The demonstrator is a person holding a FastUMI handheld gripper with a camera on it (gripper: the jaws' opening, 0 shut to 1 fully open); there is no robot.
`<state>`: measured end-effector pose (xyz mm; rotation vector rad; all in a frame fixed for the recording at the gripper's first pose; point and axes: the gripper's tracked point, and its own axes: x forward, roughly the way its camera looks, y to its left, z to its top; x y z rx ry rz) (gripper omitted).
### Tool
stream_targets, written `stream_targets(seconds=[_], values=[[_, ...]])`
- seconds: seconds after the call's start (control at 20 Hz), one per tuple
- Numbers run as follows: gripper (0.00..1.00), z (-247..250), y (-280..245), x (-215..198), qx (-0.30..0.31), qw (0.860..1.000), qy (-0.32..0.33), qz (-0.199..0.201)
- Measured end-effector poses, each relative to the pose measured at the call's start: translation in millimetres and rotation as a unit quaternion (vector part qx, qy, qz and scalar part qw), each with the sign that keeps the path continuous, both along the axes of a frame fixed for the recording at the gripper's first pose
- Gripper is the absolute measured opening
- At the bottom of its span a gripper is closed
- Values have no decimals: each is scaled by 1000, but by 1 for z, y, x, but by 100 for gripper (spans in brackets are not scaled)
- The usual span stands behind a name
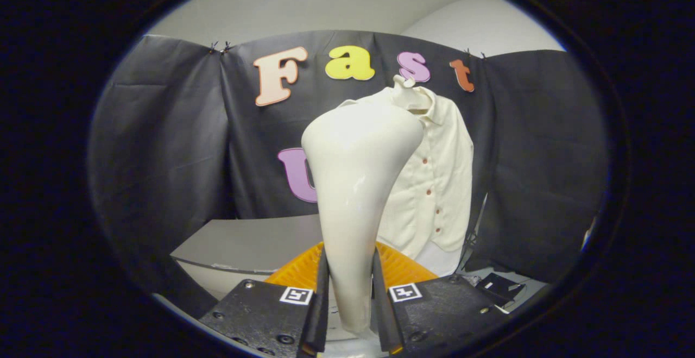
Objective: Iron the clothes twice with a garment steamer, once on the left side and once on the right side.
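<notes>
My gripper is shut on the handle of a cream-white garment steamer, both fingers pressing its narrow lower part. The steamer stands upright between the fingers, and its wide head rises in front of the shirt. A cream button-up shirt with small red-brown buttons hangs on a white hanger against the black cloth wall, beyond the steamer and slightly to its right. The steamer head hides the shirt's left half. I cannot tell how far the head is from the fabric.
An orange ribbed basket sits just beyond the fingers, below the steamer. A grey tabletop stretches to the left of it. A small black box with cables lies on the floor to the right, under the shirt.
</notes>
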<state>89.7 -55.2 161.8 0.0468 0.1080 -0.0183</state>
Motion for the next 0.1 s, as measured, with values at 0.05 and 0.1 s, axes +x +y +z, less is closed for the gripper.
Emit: stream_targets(seconds=[0.05, 0.1], values=[[37, -3, 3, 1, 1, 1000, 1, 1], [37, -8, 5, 1, 5, 1000, 8, 0]])
